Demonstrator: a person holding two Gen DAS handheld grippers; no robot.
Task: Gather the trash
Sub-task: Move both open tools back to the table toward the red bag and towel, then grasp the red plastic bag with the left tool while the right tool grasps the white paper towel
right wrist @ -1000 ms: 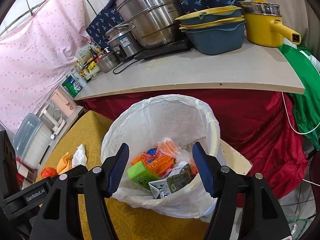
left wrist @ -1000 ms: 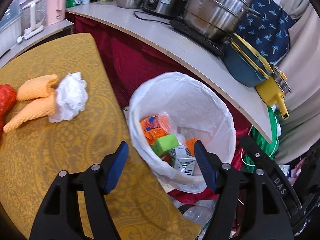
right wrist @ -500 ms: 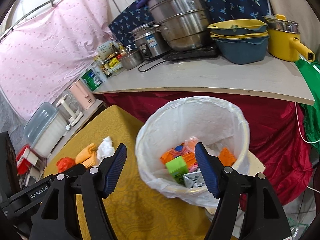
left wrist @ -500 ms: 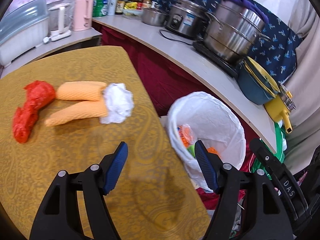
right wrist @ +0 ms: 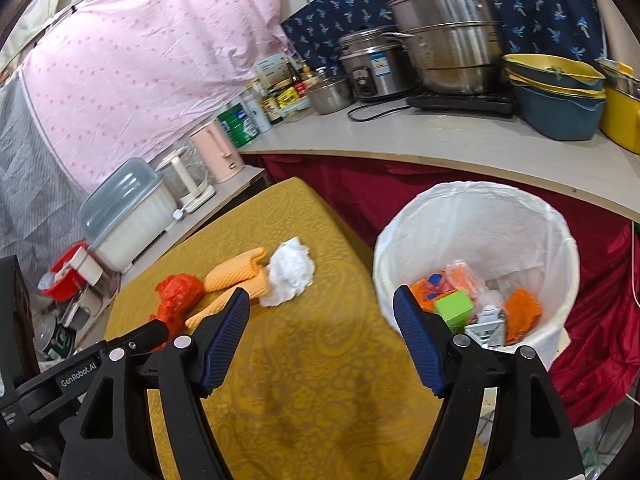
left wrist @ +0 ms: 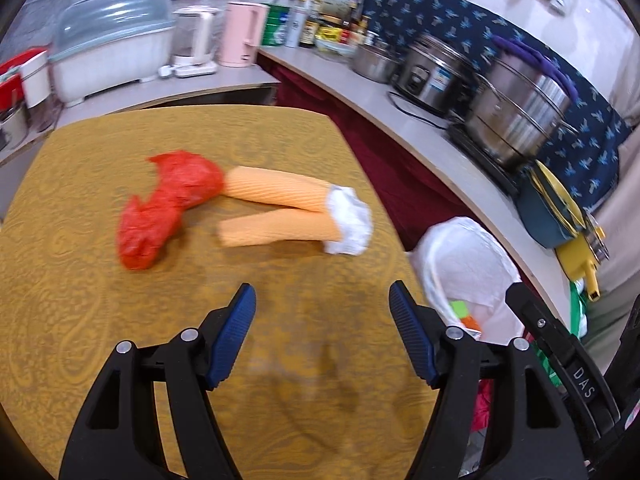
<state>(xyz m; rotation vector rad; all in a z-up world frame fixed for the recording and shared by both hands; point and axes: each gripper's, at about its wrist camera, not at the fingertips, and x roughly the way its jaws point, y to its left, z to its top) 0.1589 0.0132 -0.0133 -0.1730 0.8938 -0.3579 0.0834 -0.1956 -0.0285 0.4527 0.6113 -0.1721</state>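
Both views have swung off the white-lined bin onto the yellow-clothed table. Bin, lower right, holds orange wrappers, a green box and a carton. On the table centre lie a red bag, two orange foam sleeves and white crumpled paper. Left gripper gapes empty; right gripper is opening, empty.

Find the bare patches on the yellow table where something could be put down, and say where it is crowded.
Bare: the near half of the yellow table, between the red bag and both claws. Crowded: the middle, where red bag, orange rolls and white wad cluster.
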